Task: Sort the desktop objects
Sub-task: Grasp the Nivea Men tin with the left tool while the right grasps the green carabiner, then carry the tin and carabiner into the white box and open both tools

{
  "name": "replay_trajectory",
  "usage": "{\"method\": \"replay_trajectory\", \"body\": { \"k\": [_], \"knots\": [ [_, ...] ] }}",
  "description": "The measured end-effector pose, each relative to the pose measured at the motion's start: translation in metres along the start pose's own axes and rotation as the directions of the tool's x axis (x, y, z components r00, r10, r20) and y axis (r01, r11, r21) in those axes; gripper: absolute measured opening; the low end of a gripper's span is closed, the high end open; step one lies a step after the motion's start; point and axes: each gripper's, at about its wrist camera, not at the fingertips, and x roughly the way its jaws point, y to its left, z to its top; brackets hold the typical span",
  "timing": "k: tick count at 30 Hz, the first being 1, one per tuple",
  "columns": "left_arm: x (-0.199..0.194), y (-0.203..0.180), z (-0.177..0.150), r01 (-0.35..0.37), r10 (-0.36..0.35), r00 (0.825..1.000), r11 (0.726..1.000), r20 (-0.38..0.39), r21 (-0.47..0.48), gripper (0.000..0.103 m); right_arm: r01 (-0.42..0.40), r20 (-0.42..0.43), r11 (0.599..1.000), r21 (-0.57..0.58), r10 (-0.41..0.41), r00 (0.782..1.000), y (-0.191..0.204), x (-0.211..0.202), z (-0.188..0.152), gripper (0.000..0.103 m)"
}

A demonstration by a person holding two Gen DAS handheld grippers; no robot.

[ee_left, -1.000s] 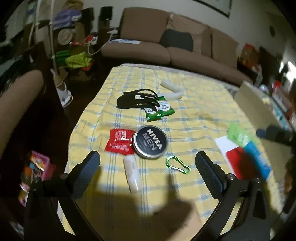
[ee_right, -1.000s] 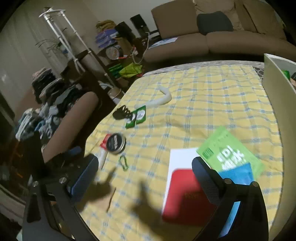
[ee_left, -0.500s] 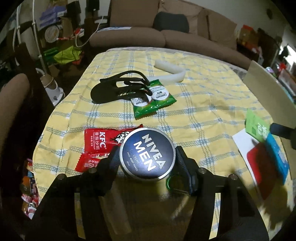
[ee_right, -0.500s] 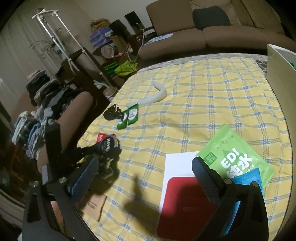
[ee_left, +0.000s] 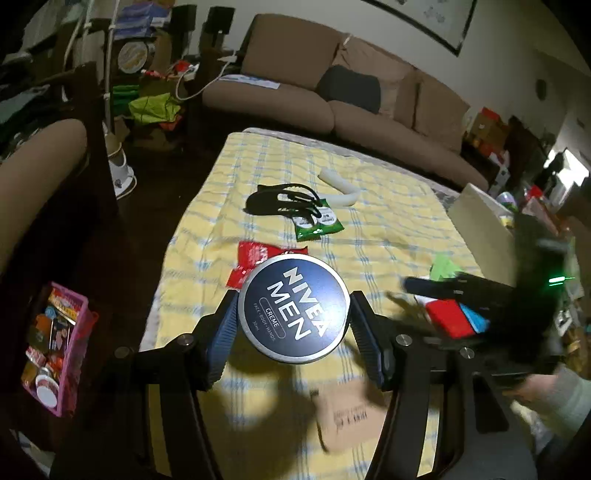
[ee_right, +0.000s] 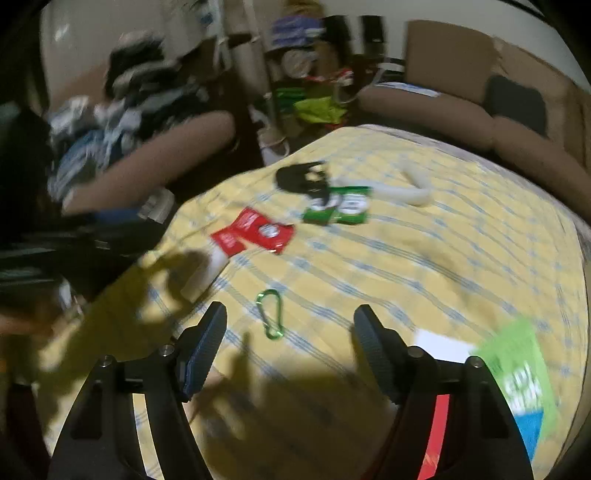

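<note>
Home living room. Brown sofa [ee_left: 354, 96] with dark cushion [ee_left: 349, 88] against wall, framed picture [ee_left: 424, 18] above. Table under yellow checked cloth [ee_left: 388, 206]. Clothes heap [ee_right: 122, 92] on armchair, cluttered shelves [ee_left: 144, 40] behind.

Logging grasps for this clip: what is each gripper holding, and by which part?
The left gripper clamps the Nivea tin across its round rim, lid facing the camera. The right gripper is open, holding nothing.

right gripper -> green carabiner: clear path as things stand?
Probably yes. The right gripper is open and holds nothing, and the green carabiner lies flat on the yellow checked cloth just ahead, roughly between the fingers, with nothing on or against it. The view is motion-blurred.
</note>
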Motion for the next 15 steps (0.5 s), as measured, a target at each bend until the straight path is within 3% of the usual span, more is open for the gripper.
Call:
{"method": "replay_trajectory", "body": {
  "k": [2,4,7,8,9,15],
  "knots": [
    [-0.010,0.002,-0.006,0.004,-0.003,1.000,1.000,0.006,-0.009,0.056,0.026,-0.050,0.998,-0.063,-0.029,0.998,0.009,0.022,0.003,0.049],
    [-0.016,0.005,-0.010,0.011,-0.011,1.000,1.000,0.006,-0.018,0.056,0.018,-0.107,0.996,-0.093,-0.028,0.994,0.012,0.041,0.002,0.044],
    [-0.018,0.005,-0.016,0.019,-0.019,1.000,1.000,0.002,-0.023,0.056,0.039,-0.094,0.991,-0.125,-0.051,0.994,0.016,0.048,0.001,0.040],
    [-0.018,0.004,-0.018,0.023,-0.023,1.000,0.999,-0.001,-0.024,0.056,0.028,-0.094,0.993,-0.112,-0.039,0.995,0.015,0.048,0.002,0.023],
    [-0.017,0.004,-0.019,0.024,-0.025,1.000,0.999,-0.005,-0.027,0.056,0.021,-0.095,0.995,-0.101,-0.030,0.995,0.013,0.048,0.002,0.019],
    [-0.015,-0.016,-0.025,0.048,-0.049,0.998,0.999,-0.026,-0.020,0.056,-0.008,-0.069,1.000,0.013,0.009,0.998,-0.001,0.020,0.001,0.019]
  ]
}}
